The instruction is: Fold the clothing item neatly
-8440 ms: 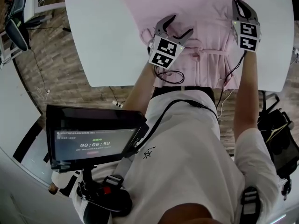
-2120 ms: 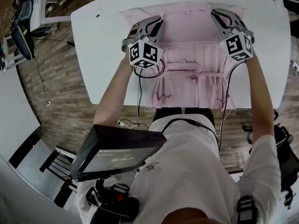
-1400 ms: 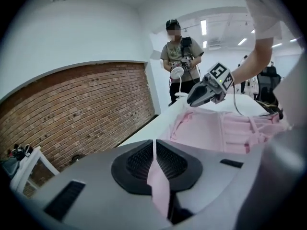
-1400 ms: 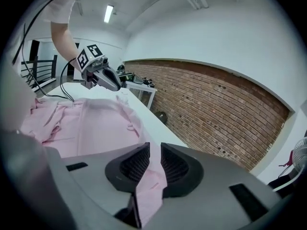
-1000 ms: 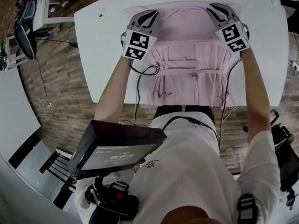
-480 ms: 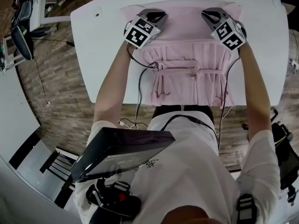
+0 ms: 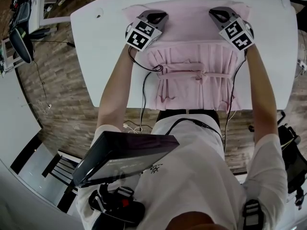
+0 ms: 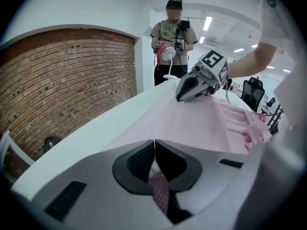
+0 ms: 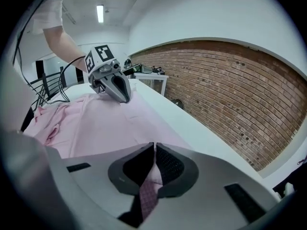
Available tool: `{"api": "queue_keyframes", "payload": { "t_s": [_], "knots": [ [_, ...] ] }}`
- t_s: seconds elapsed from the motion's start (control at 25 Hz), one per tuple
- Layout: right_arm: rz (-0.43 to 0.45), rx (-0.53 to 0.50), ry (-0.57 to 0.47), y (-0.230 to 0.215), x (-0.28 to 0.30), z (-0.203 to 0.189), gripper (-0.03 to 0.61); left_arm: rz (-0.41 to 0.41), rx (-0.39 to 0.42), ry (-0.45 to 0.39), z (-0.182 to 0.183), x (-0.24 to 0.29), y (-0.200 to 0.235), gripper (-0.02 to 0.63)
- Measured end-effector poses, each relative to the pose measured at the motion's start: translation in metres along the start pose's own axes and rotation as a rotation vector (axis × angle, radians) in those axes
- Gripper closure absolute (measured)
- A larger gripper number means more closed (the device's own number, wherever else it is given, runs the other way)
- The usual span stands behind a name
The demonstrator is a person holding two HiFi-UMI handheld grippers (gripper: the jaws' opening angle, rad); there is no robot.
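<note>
Left hand-held gripper (image 7: 159, 17) and right hand-held gripper (image 7: 218, 13), its jaws just closed further, each pinch the far end of a pink dress (image 7: 196, 63) that lies lengthwise toward the person on the white tabletop (image 7: 103, 56)

One white table (image 7: 91, 51); on it one pink garment (image 7: 192, 80), likely a dress, and two grippers: left gripper (image 7: 157, 17), right gripper (image 7: 217, 13).

Soft pink cloth garment (image 7: 192, 56); smooth white table (image 7: 96, 47); rough brick wall (image 9: 230, 90).
</note>
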State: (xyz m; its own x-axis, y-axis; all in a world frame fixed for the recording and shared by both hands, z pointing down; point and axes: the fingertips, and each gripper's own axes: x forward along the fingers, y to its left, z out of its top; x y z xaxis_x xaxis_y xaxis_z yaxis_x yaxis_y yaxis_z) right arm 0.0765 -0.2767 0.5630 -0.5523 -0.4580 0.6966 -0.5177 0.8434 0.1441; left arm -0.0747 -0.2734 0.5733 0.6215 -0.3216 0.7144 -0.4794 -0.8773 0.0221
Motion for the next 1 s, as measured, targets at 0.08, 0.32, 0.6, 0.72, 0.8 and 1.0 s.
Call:
{"api": "queue_keyframes", "payload": {
  "t_s": [0.08,0.32,0.6,0.72,0.8,1.0],
  "knots": [
    [-0.019,0.006,-0.009,-0.006,0.003,0.002,0.560,-0.002,-0.003,-0.003,0.001,0.001,0.004,0.601],
    [-0.077,0.003,-0.015,-0.031,0.017,0.010,0.566,0.015,0.008,-0.010,0.012,0.011,0.028,0.601],
    [-0.090,0.013,-0.030,-0.058,0.031,0.021,0.566,0.031,0.016,-0.015,0.025,0.021,0.060,0.601],
    [-0.090,0.023,-0.034,-0.060,0.031,0.023,0.566,0.023,0.009,-0.016,0.027,0.021,0.064,0.601],
    [-0.088,0.025,-0.029,-0.058,0.028,0.022,0.566,0.027,0.015,-0.015,0.026,0.020,0.062,0.601],
    [-0.068,0.055,-0.007,-0.055,0.019,0.016,0.565,0.083,0.009,-0.010,0.021,0.010,0.066,0.601]
  ]
}}
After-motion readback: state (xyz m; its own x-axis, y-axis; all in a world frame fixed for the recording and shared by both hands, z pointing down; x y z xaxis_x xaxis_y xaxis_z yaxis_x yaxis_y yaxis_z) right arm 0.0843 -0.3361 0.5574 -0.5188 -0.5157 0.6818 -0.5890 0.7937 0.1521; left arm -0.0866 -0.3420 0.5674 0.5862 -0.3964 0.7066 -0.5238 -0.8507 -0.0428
